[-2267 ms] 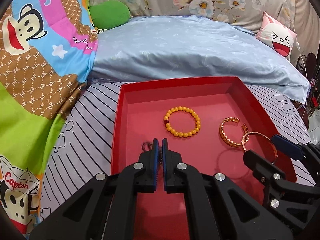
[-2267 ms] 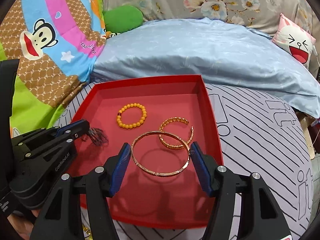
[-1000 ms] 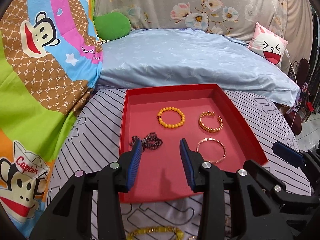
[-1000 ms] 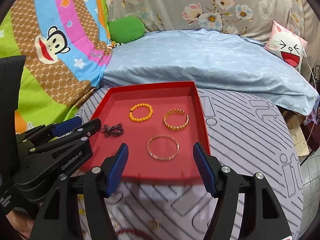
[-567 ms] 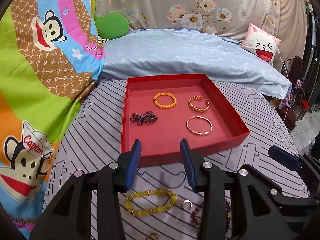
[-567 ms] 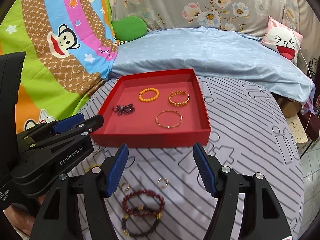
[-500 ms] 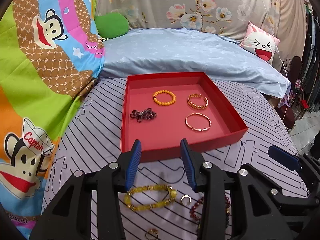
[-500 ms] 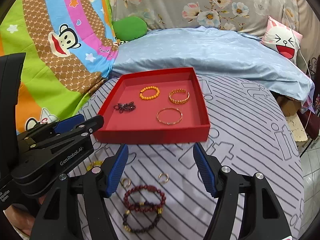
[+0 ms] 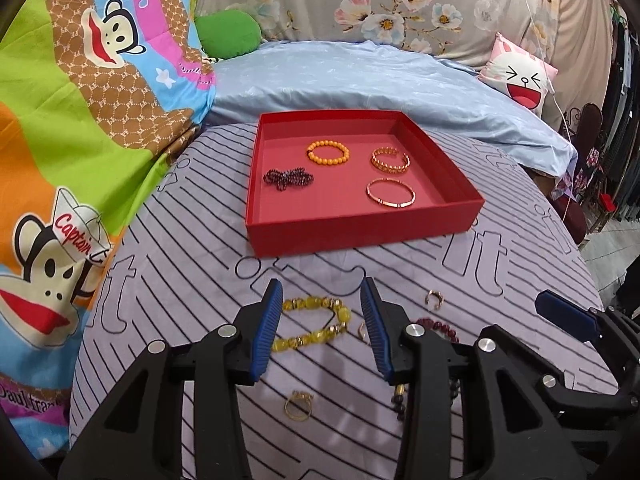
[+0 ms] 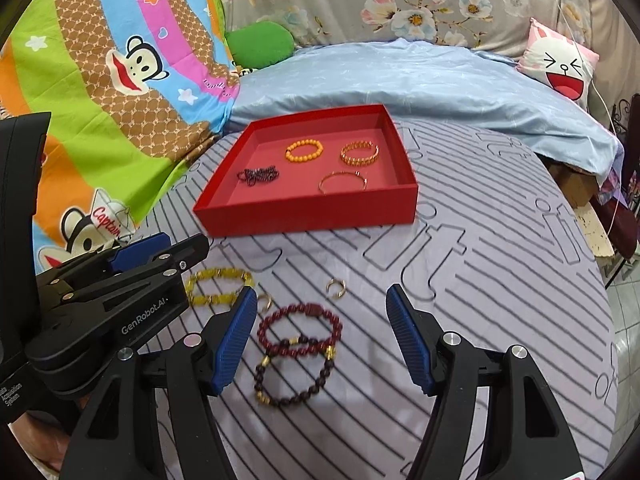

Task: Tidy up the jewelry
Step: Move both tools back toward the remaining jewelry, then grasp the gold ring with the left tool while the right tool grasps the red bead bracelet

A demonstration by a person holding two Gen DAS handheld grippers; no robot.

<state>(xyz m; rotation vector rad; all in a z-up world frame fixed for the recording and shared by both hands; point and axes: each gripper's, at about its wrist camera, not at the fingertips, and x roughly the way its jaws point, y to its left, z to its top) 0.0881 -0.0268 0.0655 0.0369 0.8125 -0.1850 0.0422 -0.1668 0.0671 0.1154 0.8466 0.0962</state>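
A red tray on the striped cloth holds an orange bead bracelet, a gold cuff, a thin gold bangle and a dark beaded piece. My left gripper is open and empty above a yellow bead bracelet. My right gripper is open and empty above a dark red bracelet and a brown bracelet.
Small gold rings lie loose on the cloth. A blue pillow and colourful blanket lie behind and left. The table edge drops off at the right.
Both grippers have pulled back from the tray, leaving the dark beaded piece and thin bangle in it. The left gripper has opened. Loose jewelry in front of the tray has come into view.
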